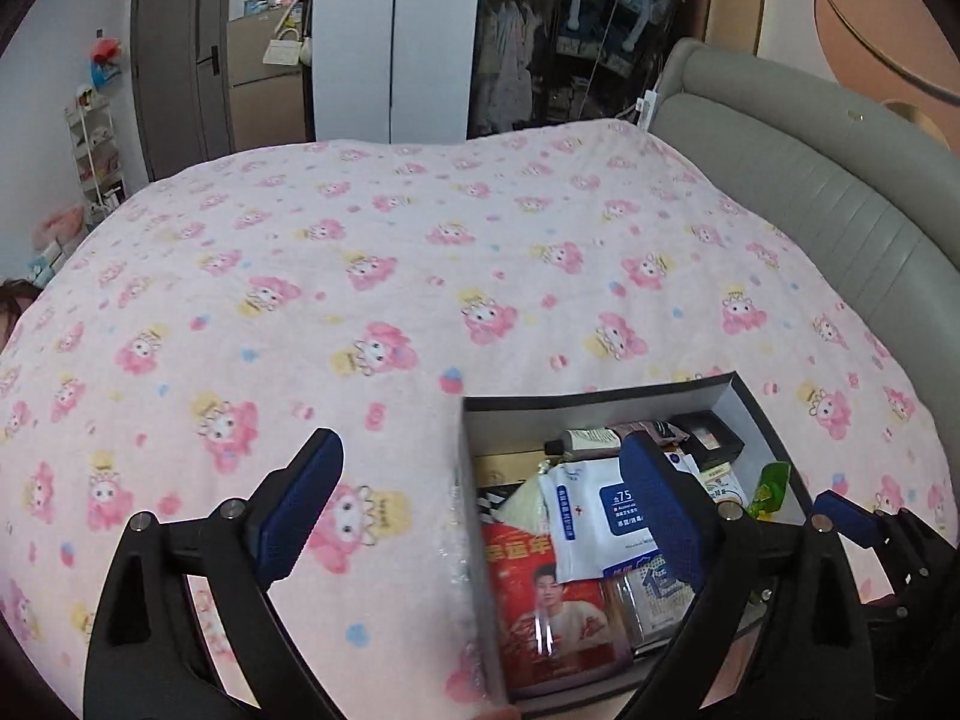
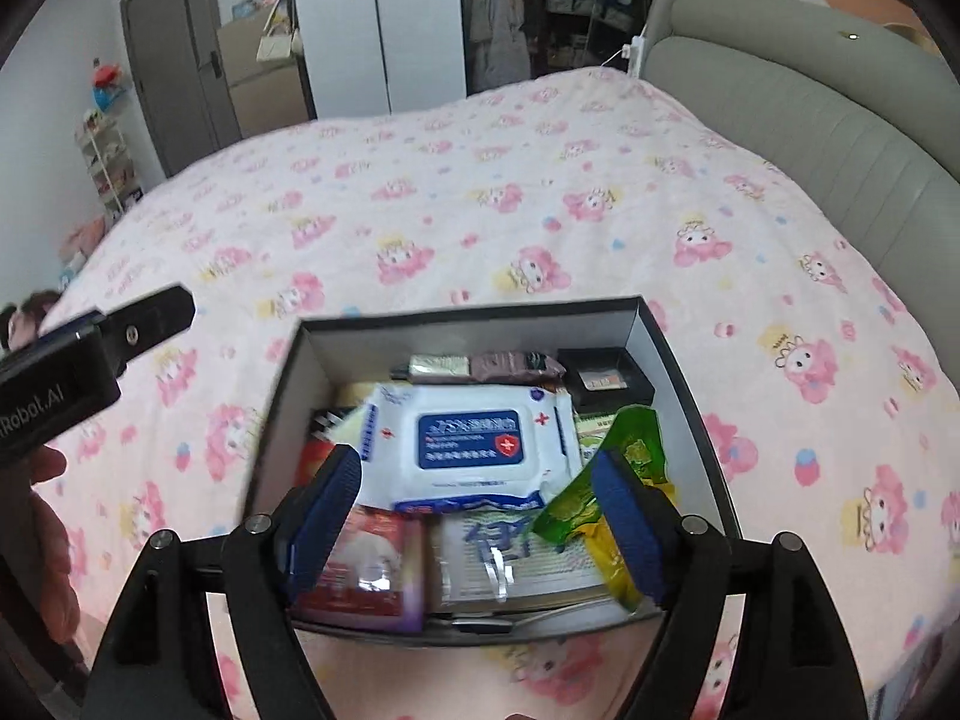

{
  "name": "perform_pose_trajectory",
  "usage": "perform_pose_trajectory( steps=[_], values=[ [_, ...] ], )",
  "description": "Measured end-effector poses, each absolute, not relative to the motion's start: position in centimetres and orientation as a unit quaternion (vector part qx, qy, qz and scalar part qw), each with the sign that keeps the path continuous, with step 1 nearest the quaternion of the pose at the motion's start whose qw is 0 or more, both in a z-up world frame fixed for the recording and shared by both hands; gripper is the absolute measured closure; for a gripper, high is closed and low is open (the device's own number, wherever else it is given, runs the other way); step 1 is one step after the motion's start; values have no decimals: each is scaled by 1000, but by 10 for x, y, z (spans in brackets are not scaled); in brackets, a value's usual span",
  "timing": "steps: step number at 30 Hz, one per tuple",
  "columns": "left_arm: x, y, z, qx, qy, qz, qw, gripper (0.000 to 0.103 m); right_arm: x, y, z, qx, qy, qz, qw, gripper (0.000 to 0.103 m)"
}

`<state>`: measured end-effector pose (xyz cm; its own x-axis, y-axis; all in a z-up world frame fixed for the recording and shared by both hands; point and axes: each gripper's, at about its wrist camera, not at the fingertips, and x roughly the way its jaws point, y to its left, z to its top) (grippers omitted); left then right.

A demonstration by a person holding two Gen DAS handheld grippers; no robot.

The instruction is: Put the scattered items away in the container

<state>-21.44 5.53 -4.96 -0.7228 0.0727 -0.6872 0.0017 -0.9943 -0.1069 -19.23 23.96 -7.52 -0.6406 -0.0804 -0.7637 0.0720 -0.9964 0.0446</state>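
Bed (image 2: pixel 540 192), pink blanket. Box (image 2: pixel 690 396) on bed, holding wipes (image 2: pixel 474 438), green packet (image 2: pixel 636 450), red packet (image 2: pixel 360 576). Left gripper (image 1: pixel 483 510) fingers apart, empty. Right gripper (image 2: pixel 480 516) fingers apart, empty, above box.

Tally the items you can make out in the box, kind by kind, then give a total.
Wet wipes pack: 1
Green snack packet: 1
Tube: 1
Small black box: 1
Red printed packet: 1
Book with blue lettering: 1
Total: 6; others partly hidden.
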Motion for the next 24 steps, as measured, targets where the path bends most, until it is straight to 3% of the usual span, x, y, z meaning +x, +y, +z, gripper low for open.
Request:
perform_pose_trajectory(
  steps=[7,24],
  values=[
    [-185,32,-18,-357,-63,932,23,1,-166,221,-30,387,-10,-922,33,22],
    [-29,18,34,-306,-56,950,25,1,-30,204,22,320,-16,-946,42,12]
  ],
)
